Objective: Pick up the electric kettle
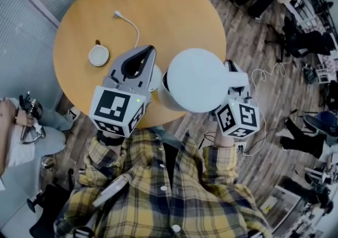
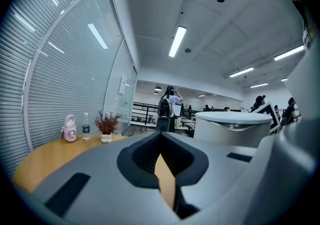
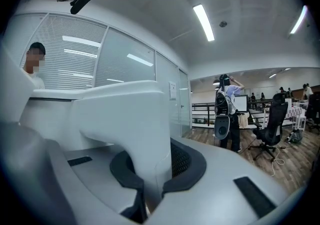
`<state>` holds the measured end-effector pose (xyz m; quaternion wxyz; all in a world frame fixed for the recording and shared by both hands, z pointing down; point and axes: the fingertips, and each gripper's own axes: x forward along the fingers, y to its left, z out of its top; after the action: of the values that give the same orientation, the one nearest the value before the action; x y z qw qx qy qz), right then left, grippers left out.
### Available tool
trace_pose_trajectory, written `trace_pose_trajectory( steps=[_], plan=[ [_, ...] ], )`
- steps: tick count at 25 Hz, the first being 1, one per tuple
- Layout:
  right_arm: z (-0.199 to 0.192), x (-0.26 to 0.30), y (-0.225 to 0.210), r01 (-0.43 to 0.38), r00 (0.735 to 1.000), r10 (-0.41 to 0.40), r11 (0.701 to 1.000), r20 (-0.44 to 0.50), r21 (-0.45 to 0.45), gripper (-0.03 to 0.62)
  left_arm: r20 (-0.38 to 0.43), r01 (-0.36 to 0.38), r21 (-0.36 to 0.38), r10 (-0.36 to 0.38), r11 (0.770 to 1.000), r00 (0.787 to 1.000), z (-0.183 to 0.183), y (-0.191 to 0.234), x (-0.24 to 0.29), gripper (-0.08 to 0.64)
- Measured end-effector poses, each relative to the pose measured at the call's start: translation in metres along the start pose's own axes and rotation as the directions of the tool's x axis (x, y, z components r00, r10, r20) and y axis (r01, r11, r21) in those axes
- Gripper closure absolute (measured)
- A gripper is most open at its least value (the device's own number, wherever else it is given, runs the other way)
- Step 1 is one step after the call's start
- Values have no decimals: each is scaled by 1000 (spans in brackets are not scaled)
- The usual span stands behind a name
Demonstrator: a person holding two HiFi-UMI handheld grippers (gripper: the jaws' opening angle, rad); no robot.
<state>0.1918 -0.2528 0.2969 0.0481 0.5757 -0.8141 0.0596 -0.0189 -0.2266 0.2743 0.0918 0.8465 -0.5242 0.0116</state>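
The electric kettle [image 1: 196,80] is white, with a squat round body and a flat round lid [image 2: 232,117] that sits closed and level, so it stands upright. Its thick white handle [image 3: 125,119] sticks out on the side away from the left gripper and is clamped between the jaws of the right gripper [image 3: 150,168]. From the head view, the kettle overlaps the near edge of the round wooden worktop [image 1: 174,15], partly over it and partly over the floor; its underside cannot be seen.
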Motion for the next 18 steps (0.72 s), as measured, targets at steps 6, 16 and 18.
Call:
trace_pose_trajectory(
  steps=[6, 16, 18],
  plan=[
    [16, -14, -19, -6, 1000, 6, 1000, 0, 27, 549, -13, 0, 14, 0, 1000, 1000, 16, -27, 5, 557],
    [25, -32, -25, -5, 1000, 5, 999, -11, 41, 549, -20, -20, 22, 20, 1000, 1000, 27, -40, -6, 557],
    [28, -35, -26, -6, 1000, 7, 999, -18, 37, 549, -23, -27, 22, 28, 999, 999, 30, -43, -8, 557]
  ],
)
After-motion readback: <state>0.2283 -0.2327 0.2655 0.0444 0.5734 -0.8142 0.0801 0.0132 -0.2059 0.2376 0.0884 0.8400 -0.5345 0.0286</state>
